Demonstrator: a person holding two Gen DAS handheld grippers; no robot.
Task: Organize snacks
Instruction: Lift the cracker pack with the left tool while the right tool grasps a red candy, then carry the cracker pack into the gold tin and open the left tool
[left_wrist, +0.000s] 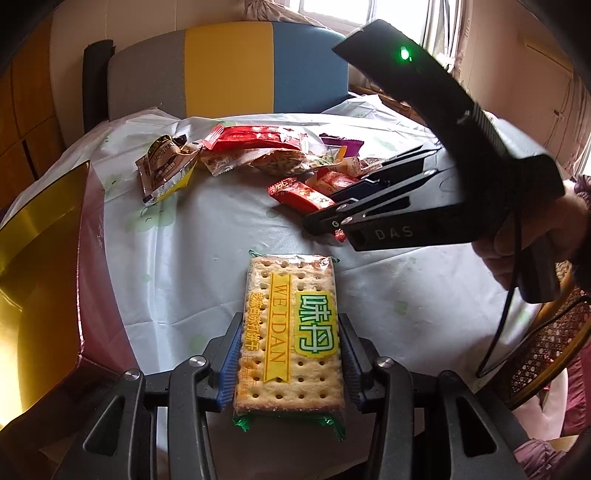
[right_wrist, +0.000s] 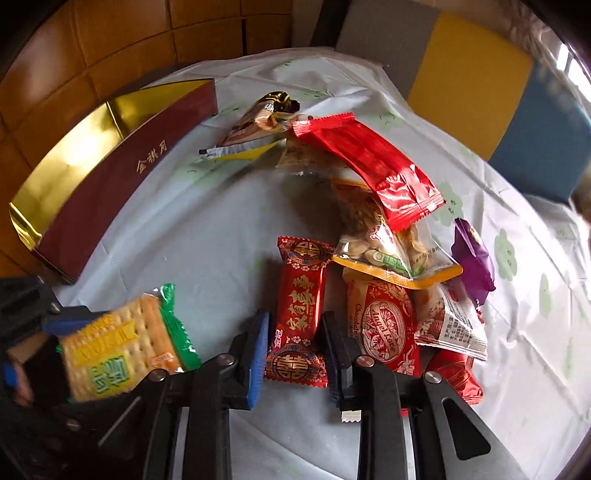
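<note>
My left gripper (left_wrist: 290, 347) is shut on a cracker packet (left_wrist: 290, 332) with a yellow band and green ends, held above the table; it also shows in the right wrist view (right_wrist: 118, 350). My right gripper (right_wrist: 295, 343) straddles a red candy packet (right_wrist: 301, 306) with gold characters, its blue pads on both sides of it; the jaws look closed on it. In the left wrist view the right gripper (left_wrist: 325, 221) sits on that red packet (left_wrist: 299, 194). A maroon box with gold inside (right_wrist: 122, 173) stands at the left, also in the left wrist view (left_wrist: 40, 266).
A pile of snacks lies on the pale tablecloth (right_wrist: 207, 229): a long red packet (right_wrist: 373, 166), a nut bag (right_wrist: 384, 243), a red "Angel Love" packet (right_wrist: 384, 325), a purple packet (right_wrist: 474, 258), a brown-yellow packet (right_wrist: 255, 122). A grey-yellow-blue chair (left_wrist: 229, 70) stands behind the table.
</note>
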